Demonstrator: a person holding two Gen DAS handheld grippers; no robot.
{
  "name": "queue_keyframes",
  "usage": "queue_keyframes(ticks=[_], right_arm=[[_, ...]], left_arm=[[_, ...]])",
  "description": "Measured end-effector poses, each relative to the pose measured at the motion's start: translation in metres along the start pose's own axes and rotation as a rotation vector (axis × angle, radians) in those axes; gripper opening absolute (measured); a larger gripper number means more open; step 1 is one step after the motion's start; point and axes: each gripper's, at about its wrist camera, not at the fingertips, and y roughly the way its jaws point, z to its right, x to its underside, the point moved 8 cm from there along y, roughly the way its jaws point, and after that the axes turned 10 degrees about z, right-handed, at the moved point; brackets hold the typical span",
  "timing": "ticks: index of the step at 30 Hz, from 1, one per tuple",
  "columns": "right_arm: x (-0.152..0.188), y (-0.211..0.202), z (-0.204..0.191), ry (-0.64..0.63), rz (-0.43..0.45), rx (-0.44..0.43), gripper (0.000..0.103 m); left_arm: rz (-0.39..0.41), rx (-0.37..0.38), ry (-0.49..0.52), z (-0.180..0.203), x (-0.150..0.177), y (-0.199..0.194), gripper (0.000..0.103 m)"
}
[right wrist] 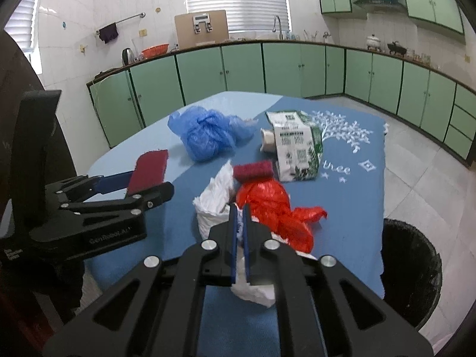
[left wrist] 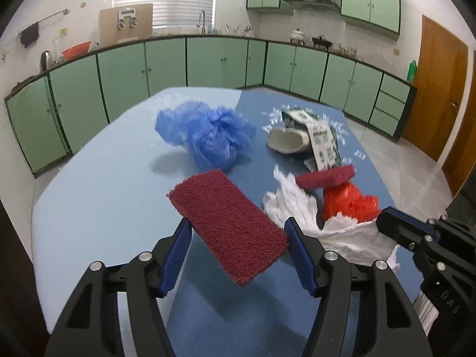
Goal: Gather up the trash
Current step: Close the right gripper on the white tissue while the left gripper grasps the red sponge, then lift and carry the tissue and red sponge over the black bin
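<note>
My left gripper [left wrist: 238,229] is shut on a dark red scouring pad [left wrist: 229,226], held above the table edge; the right wrist view shows this gripper [right wrist: 148,183] and its pad [right wrist: 150,168] at the left. My right gripper [right wrist: 240,211] is shut on a crumpled white plastic bag [right wrist: 214,202], whose film shows between the pads. The left wrist view has the right gripper [left wrist: 386,223] at the bag's [left wrist: 297,208] right side. A red plastic bag [right wrist: 267,199] lies against the white one, with a second red pad [right wrist: 253,171] just behind it.
A crumpled blue bag [right wrist: 205,136], a green-and-white carton [right wrist: 297,148] and a white cup [right wrist: 266,139] lie farther back on the blue tablecloth [right wrist: 357,193]. A black bin [right wrist: 413,267] stands on the floor at the table's right. Green cabinets line the walls.
</note>
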Motion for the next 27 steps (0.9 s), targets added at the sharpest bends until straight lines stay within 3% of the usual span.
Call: queue_keyframes(ticks=[3, 7, 9, 15, 17, 19, 22, 27], right_arm=[[0.005, 0.002, -0.003, 0.000, -0.020, -0.020, 0.010], [0.008, 0.002, -0.009, 0.005, -0.027, -0.041, 0.034], [0.009, 0.002, -0.010, -0.004, -0.033, -0.042, 0.038], [0.027, 0.012, -0.008, -0.025, -0.097, -0.030, 0.039], [0.033, 0.016, -0.008, -0.030, -0.122, -0.033, 0.036], [0.037, 0.018, -0.011, -0.035, -0.148, -0.060, 0.012], [0.035, 0.016, -0.012, -0.049, -0.136, -0.062, 0.006], [0.017, 0.004, -0.013, -0.043, -0.084, -0.068, 0.005]], left_arm=[[-0.022, -0.002, 0.007, 0.001, 0.007, 0.004, 0.063], [-0.039, -0.007, 0.012, -0.001, 0.012, 0.007, 0.063], [-0.045, -0.011, 0.014, -0.003, 0.013, 0.008, 0.063], [-0.054, -0.014, 0.010, -0.007, 0.016, 0.009, 0.063], [-0.052, -0.013, 0.012, -0.006, 0.016, 0.009, 0.063], [-0.050, -0.012, 0.016, -0.006, 0.015, 0.008, 0.063], [-0.045, -0.010, 0.020, -0.004, 0.014, 0.007, 0.063], [-0.029, -0.004, 0.025, 0.000, 0.007, 0.001, 0.063]])
